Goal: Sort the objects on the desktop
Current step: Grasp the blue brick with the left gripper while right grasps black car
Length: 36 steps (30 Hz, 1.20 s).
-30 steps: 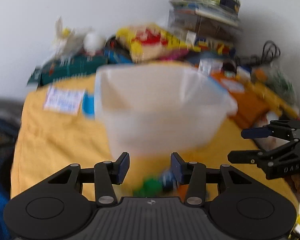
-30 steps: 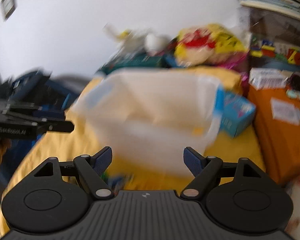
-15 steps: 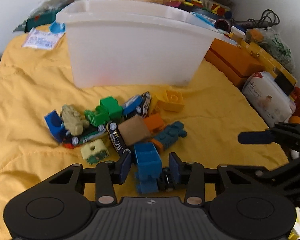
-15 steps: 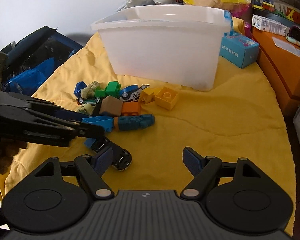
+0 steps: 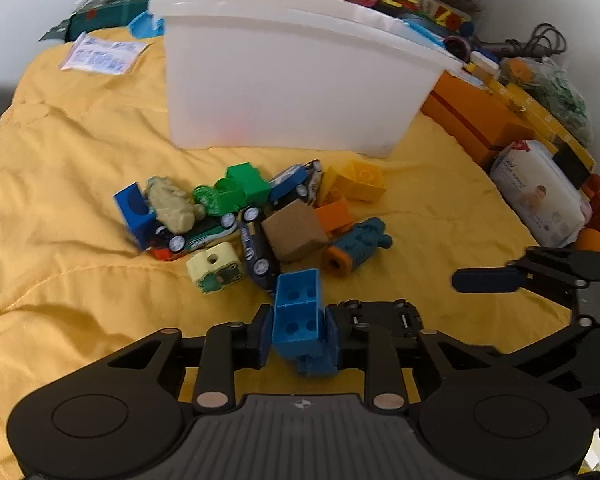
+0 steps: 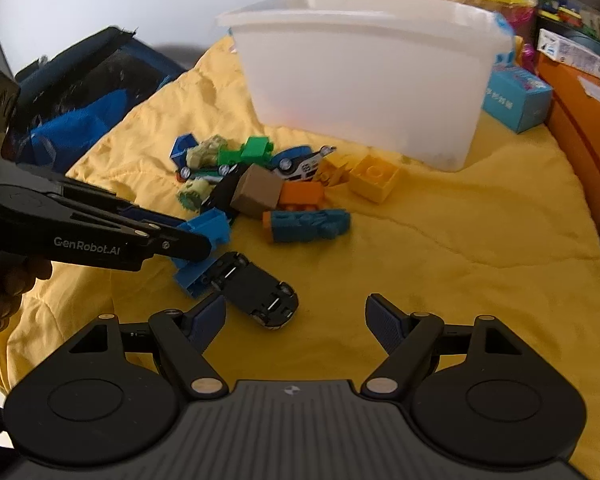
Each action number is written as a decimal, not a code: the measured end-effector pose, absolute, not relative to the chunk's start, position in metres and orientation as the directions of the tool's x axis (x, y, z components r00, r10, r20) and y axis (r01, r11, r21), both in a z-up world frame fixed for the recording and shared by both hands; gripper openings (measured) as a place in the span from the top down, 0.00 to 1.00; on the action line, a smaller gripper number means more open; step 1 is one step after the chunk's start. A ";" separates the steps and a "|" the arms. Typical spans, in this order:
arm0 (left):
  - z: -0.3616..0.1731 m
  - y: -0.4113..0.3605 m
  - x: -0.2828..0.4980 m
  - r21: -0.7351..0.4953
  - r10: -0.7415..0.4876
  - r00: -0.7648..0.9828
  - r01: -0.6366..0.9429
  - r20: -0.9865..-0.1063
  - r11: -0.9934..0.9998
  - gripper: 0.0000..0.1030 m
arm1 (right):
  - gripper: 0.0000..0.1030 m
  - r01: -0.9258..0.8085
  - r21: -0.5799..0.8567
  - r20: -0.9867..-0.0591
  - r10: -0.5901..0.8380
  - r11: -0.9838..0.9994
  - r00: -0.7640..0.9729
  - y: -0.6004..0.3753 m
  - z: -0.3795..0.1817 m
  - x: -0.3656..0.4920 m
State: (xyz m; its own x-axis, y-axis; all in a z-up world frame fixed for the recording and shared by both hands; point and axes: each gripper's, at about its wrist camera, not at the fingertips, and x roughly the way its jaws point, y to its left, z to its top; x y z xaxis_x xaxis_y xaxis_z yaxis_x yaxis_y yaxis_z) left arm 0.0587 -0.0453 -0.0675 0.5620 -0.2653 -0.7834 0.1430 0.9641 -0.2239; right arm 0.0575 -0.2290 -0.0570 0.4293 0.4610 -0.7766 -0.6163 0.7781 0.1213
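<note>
On the yellow cloth lies a pile of toys: a green truck [image 5: 236, 192], a yellow brick [image 5: 358, 180], a brown block [image 5: 294, 230] and a teal figure [image 5: 358, 246]. A white bin [image 5: 296, 80] stands behind them. My left gripper [image 5: 298, 320] is closing its jaws on a blue brick [image 5: 296, 300], and both pads lie against its sides. The right wrist view shows that brick [image 6: 206, 228] at the left gripper's tip. My right gripper [image 6: 296, 320] stands open just above the cloth, with an upside-down black toy car [image 6: 260, 292] near its left finger.
An orange box [image 5: 480, 120] and a pack of wipes [image 5: 540, 192] line the right side. A light blue carton [image 6: 516, 100] sits by the bin's right end. A dark blue bag [image 6: 80, 92] lies off the cloth's left edge. A printed packet [image 5: 100, 54] lies at the back left.
Both grippers have dipped from the bin's front down to the toy pile. The left jaws have narrowed from well apart to touching the blue brick. The right jaws stayed wide.
</note>
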 end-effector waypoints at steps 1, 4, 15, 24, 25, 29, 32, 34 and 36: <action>-0.068 -0.046 0.059 -0.220 -0.269 0.559 0.154 -0.784 0.963 0.72 | 0.23 -0.626 0.115 -0.778 0.462 0.772 0.426 -0.227 -0.058 0.057; -0.068 -0.043 0.056 -0.205 -0.257 0.566 0.154 -0.784 0.967 0.72 | 0.23 -0.657 0.095 -0.779 0.467 0.748 0.419 -0.220 -0.061 0.058; -0.059 -0.024 0.040 -0.192 -0.222 0.599 0.115 -0.769 0.975 0.72 | 0.56 -0.725 0.053 -0.787 0.475 0.687 0.393 -0.196 -0.074 0.060; -0.039 -0.023 0.039 -0.207 -0.229 0.644 0.111 -0.730 0.972 0.72 | 0.68 -0.673 0.122 -0.766 0.500 0.730 0.404 -0.221 -0.057 0.060; -0.035 -0.023 0.041 -0.208 -0.227 0.648 0.107 -0.727 0.972 0.72 | 0.68 -0.657 0.131 -0.759 0.502 0.742 0.415 -0.225 -0.053 0.060; -0.018 -0.020 0.047 -0.216 -0.220 0.676 0.093 -0.703 0.972 0.72 | 0.68 -0.586 0.188 -0.718 0.517 0.788 0.466 -0.243 -0.033 0.067; -0.001 -0.017 0.054 -0.215 -0.219 0.705 0.096 -0.674 0.972 0.72 | 0.68 -0.544 0.223 -0.675 0.530 0.809 0.512 -0.255 -0.010 0.076; 0.010 -0.016 0.061 -0.207 -0.220 0.721 0.108 -0.657 0.972 0.72 | 0.68 -0.524 0.236 -0.649 0.534 0.819 0.542 -0.260 0.005 0.083; 0.020 -0.014 0.068 -0.203 -0.215 0.732 0.106 -0.647 0.973 0.72 | 0.68 -0.502 0.247 -0.624 0.532 0.829 0.572 -0.265 0.020 0.091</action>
State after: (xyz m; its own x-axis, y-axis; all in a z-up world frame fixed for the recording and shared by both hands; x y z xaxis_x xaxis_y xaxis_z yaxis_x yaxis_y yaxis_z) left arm 0.0678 -0.0139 0.0205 0.7321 -0.2145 -0.6465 0.1064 0.9735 -0.2025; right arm 0.0911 -0.2646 0.0197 0.5720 0.5321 -0.6242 -0.5017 0.8290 0.2470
